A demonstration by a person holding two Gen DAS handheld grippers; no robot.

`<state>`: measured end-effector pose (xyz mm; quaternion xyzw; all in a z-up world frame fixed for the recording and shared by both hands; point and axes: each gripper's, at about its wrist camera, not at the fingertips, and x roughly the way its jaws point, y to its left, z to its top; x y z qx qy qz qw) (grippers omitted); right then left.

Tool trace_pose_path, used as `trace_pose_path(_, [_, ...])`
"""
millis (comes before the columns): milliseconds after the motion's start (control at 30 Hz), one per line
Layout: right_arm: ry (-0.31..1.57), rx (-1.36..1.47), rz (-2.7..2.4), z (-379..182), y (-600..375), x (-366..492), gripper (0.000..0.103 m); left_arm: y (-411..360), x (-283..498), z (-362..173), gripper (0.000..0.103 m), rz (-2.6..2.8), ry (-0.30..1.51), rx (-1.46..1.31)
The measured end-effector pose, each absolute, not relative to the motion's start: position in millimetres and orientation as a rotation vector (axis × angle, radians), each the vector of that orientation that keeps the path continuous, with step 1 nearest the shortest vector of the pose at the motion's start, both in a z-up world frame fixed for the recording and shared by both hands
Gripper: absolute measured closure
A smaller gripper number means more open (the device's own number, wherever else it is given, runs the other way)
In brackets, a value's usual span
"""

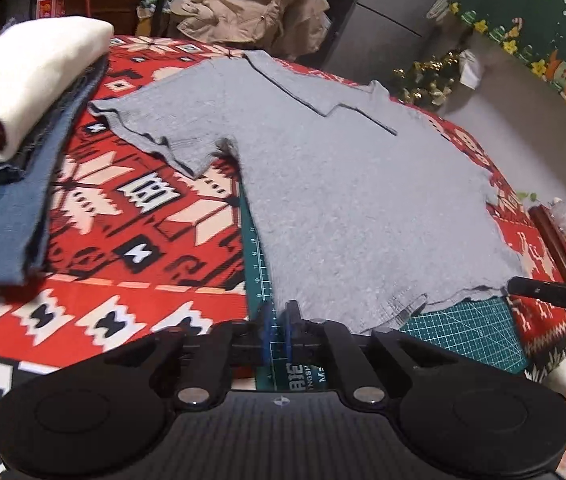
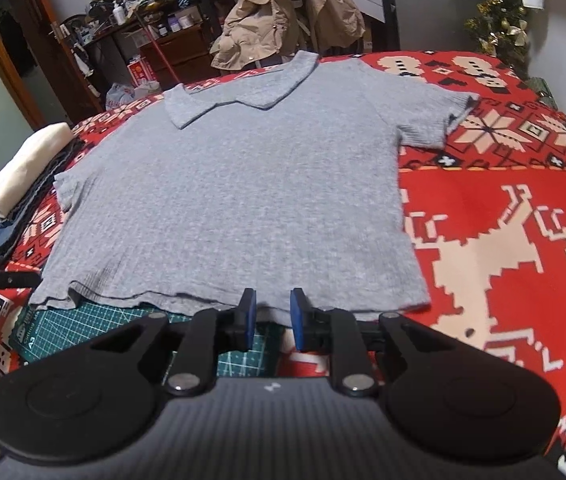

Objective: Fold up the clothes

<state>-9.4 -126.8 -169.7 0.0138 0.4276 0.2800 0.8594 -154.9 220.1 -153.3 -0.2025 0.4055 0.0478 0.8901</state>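
At the far left a stack of folded clothes (image 1: pixel 11 120) sits on the surface, a cream folded garment (image 1: pixel 31 80) on top of folded blue denim jeans (image 1: pixel 7 216). The surface is covered by a red patterned cloth with white and black snowflake motifs (image 1: pixel 123 208), and a green gridded cutting mat (image 1: pixel 471 332) lies on it under the shirt's lower edge. The grey ribbed short-sleeved polo shirt (image 2: pixel 235 200) lies spread flat in the middle of the surface, collar at the far side, hem toward the cameras, one sleeve reaching toward the stack and the other out over the red cloth on the right. The left gripper (image 1: pixel 277 320) is at the hem's left corner, its blue-padded fingers (image 1: pixel 266 330) nearly together with only a thin slit between them; no cloth is seen in that gap. The right gripper (image 2: pixel 273 312) is at the hem further right, its fingers (image 2: pixel 295 318) a little apart and holding nothing, the hem just beyond their tips. Behind the surface a beige jacket (image 2: pixel 283 16) hangs over dark furniture.
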Motion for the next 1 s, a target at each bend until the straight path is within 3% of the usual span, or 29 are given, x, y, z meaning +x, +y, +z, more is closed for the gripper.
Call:
trace_pose_path(167, [0.875,0.057,0.576,-162,-137,-12,0.083,217,-162,-143,0.097,0.046,0.754,-0.472])
trace_pose_path(600, [0.9,0.064,0.536,-171,-153,-13,0.083,203,-161,-153,0.097,0.032,0.882,-0.431])
trace_pose_path(667, [0.886,0.074,0.511,-167,-163,-14,0.078,204,-166,-149,0.092,0.052,0.86,-0.443])
trace_pose_path(733, [0.868,0.088,0.47,-164,-175,-12,0.075,206,-170,-145,0.068,0.078,0.836,-0.456])
trace_pose_path(767, [0.862,0.093,0.449,-163,-179,-10,0.075,207,-170,-145,0.065,0.092,0.828,-0.46])
trace_pose_path(900, [0.85,0.08,0.379,-166,-191,3,0.072,202,-158,-149,0.065,0.117,0.851,-0.419])
trace_pose_path(1000, [0.856,0.063,0.378,-172,-190,11,0.072,195,-151,-152,0.071,0.141,0.864,-0.359])
